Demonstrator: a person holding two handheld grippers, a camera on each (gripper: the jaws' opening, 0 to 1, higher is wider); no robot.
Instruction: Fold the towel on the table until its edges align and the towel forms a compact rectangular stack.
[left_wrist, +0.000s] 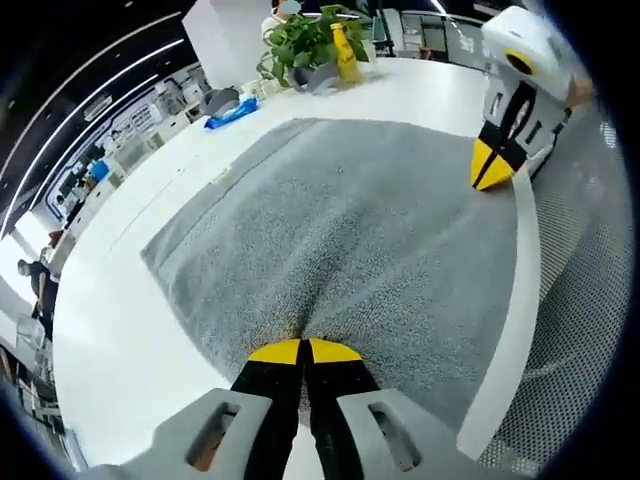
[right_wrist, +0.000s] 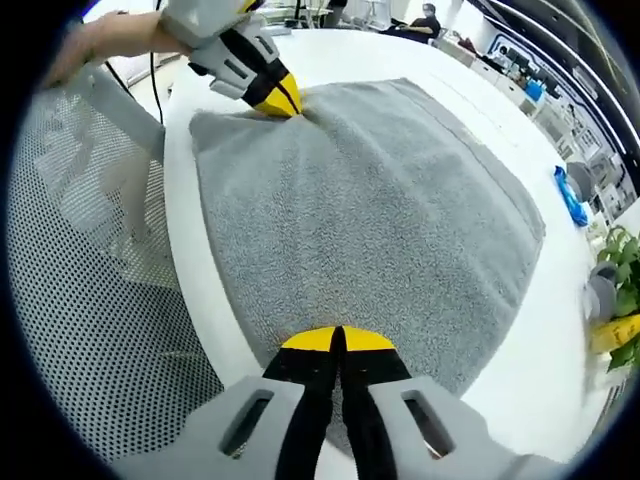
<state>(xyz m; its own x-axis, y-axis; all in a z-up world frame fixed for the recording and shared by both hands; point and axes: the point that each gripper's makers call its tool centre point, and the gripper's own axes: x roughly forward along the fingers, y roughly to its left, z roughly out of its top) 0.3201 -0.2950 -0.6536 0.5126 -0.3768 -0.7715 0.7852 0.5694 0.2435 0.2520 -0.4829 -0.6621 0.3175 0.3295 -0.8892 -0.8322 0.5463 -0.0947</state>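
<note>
A grey towel (left_wrist: 340, 240) lies spread flat on the white table (left_wrist: 130, 330). My left gripper (left_wrist: 305, 352) is shut on the towel's near edge, and small creases run out from its yellow tips. It also appears at the far corner in the right gripper view as the left gripper (right_wrist: 277, 97), pinching the cloth there. My right gripper (right_wrist: 335, 340) is shut on the towel (right_wrist: 370, 200) at another corner along the same table-edge side. In the left gripper view the right gripper (left_wrist: 492, 168) sits at the towel's far right edge.
A potted plant (left_wrist: 310, 42), a yellow object (left_wrist: 345, 55) and a blue item (left_wrist: 232, 113) stand at the table's far end. A mesh chair (right_wrist: 110, 300) sits close against the table edge (right_wrist: 185, 250) beside both grippers. A person's hand (right_wrist: 110, 40) holds the left gripper.
</note>
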